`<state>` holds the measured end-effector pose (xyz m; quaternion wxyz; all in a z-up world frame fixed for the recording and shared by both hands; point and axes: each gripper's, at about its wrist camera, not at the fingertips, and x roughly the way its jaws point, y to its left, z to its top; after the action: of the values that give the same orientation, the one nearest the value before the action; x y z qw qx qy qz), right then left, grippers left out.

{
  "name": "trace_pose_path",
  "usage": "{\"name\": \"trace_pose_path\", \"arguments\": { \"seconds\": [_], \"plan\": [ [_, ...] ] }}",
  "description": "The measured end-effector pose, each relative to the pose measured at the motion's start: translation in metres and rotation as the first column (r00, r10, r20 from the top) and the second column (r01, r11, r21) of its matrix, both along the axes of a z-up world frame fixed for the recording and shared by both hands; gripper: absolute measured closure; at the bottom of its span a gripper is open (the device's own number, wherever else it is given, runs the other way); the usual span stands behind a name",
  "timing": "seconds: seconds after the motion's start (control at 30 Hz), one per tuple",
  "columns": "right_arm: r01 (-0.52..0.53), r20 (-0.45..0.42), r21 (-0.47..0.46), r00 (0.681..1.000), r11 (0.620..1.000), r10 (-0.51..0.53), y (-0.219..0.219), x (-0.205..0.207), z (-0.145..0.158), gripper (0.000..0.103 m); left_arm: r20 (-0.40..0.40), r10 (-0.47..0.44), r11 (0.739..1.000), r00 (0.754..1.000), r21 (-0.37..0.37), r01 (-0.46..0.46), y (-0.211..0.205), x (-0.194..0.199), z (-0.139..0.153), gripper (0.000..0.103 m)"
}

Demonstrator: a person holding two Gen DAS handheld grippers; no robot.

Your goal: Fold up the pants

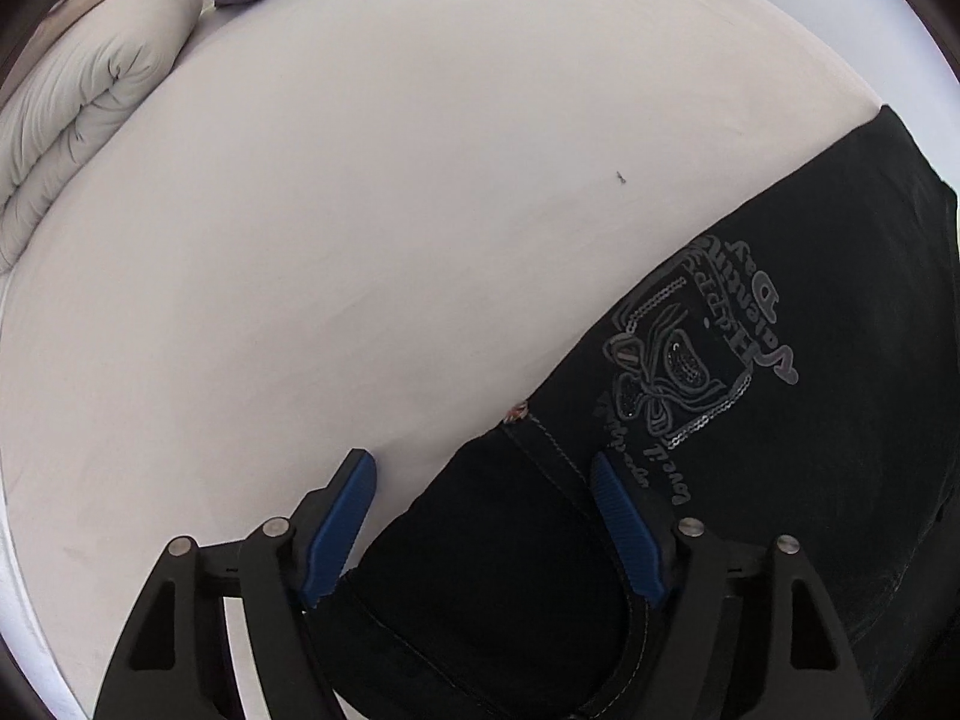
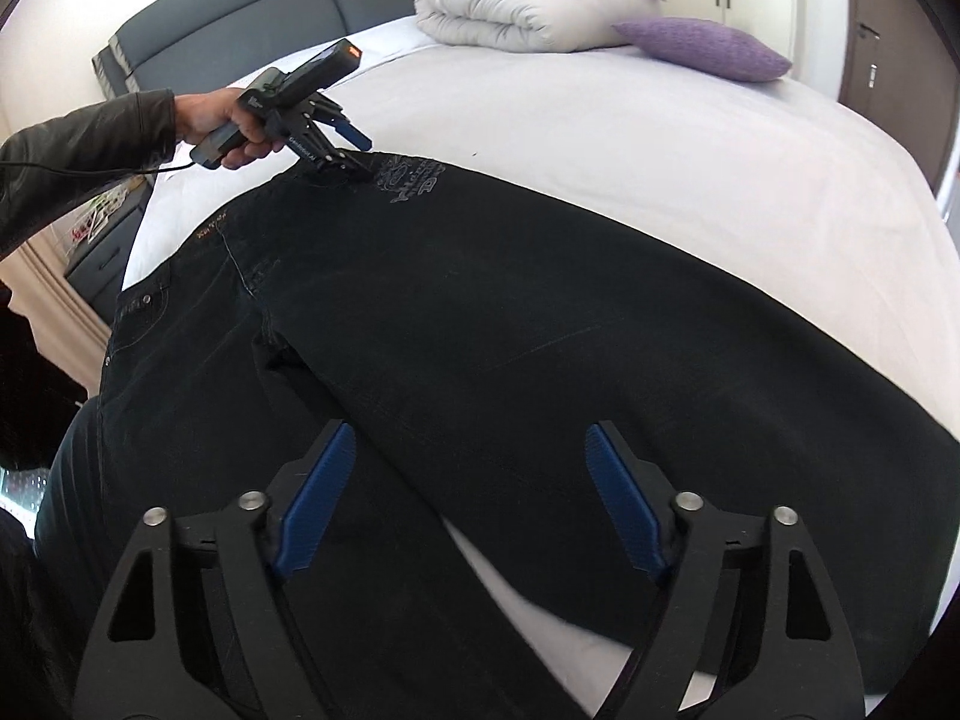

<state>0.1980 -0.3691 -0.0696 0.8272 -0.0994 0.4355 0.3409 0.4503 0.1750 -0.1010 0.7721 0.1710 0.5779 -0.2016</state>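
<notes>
Black pants [image 2: 480, 312] lie spread flat on a white bed [image 2: 660, 138], with a silver sequin print [image 1: 690, 348] on the back pocket near the waist. My left gripper [image 1: 483, 468] is open, its jaws wide apart at the waist corner by the pocket; it also shows in the right wrist view [image 2: 354, 147], held in a hand. My right gripper [image 2: 468, 438] is open above the pants where the two legs split, with white sheet showing between the legs below it.
A folded grey duvet [image 2: 510, 6] and a purple cushion [image 2: 708, 48] lie at the far end of the bed. A dark padded headboard [image 2: 228, 24] stands at the left. A nightstand [image 2: 102, 264] is beside the bed.
</notes>
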Motion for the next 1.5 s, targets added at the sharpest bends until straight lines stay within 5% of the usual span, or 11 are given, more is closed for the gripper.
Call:
{"name": "trace_pose_path", "arguments": {
  "seconds": [0.17, 0.23, 0.5, 0.77, 0.8, 0.87, 0.97, 1.23, 1.4, 1.5],
  "plan": [
    [-0.036, 0.029, -0.032, 0.999, 0.999, 0.037, 0.028, 0.039, 0.010, 0.046, 0.037, -0.010, 1.000, 0.999, -0.017, 0.010, -0.009, -0.025, 0.004, 0.062],
    [-0.056, 0.042, -0.042, 0.997, 0.998, 0.058, 0.046, 0.053, 0.017, 0.046, 0.093, -0.010, 1.000, 0.996, 0.015, 0.008, -0.012, -0.041, 0.009, 0.096],
    [-0.174, 0.105, -0.186, 0.975, 0.967, 0.195, 0.135, 0.125, 0.032, 0.046, 0.305, -0.036, 0.999, 0.952, 0.046, 0.023, -0.024, -0.125, 0.039, 0.097],
    [-0.230, 0.080, -0.312, 0.961, 0.922, 0.266, 0.193, 0.164, 0.008, 0.047, 0.391, -0.031, 1.000, 0.920, 0.017, 0.026, -0.022, -0.149, 0.055, 0.097],
    [-0.237, 0.068, -0.316, 0.960, 0.918, 0.271, 0.198, 0.170, 0.005, 0.050, 0.394, -0.027, 1.000, 0.919, 0.012, 0.025, -0.019, -0.147, 0.055, 0.097],
    [-0.241, 0.044, -0.315, 0.962, 0.918, 0.268, 0.206, 0.179, 0.001, 0.075, 0.400, -0.022, 1.000, 0.916, 0.008, 0.021, -0.015, -0.142, 0.056, 0.097],
    [-0.245, 0.030, -0.302, 0.964, 0.921, 0.266, 0.211, 0.187, 0.004, 0.094, 0.401, -0.014, 1.000, 0.916, 0.002, 0.014, -0.011, -0.139, 0.056, 0.097],
    [-0.218, 0.126, -0.290, 0.956, 0.932, 0.263, 0.221, 0.167, 0.025, 0.098, 0.434, 0.018, 1.000, 0.901, -0.008, -0.016, -0.006, -0.164, 0.075, 0.097],
    [-0.237, 0.238, -0.377, 0.909, 0.895, 0.341, 0.236, 0.118, 0.032, 0.099, 0.436, 0.023, 0.999, 0.900, 0.025, -0.038, 0.004, -0.193, 0.090, 0.097],
    [-0.227, 0.345, -0.577, 0.803, 0.785, 0.486, 0.278, 0.063, 0.017, 0.099, 0.452, -0.005, 0.996, 0.892, 0.080, -0.035, 0.003, -0.222, 0.097, 0.098]
  ]
}}
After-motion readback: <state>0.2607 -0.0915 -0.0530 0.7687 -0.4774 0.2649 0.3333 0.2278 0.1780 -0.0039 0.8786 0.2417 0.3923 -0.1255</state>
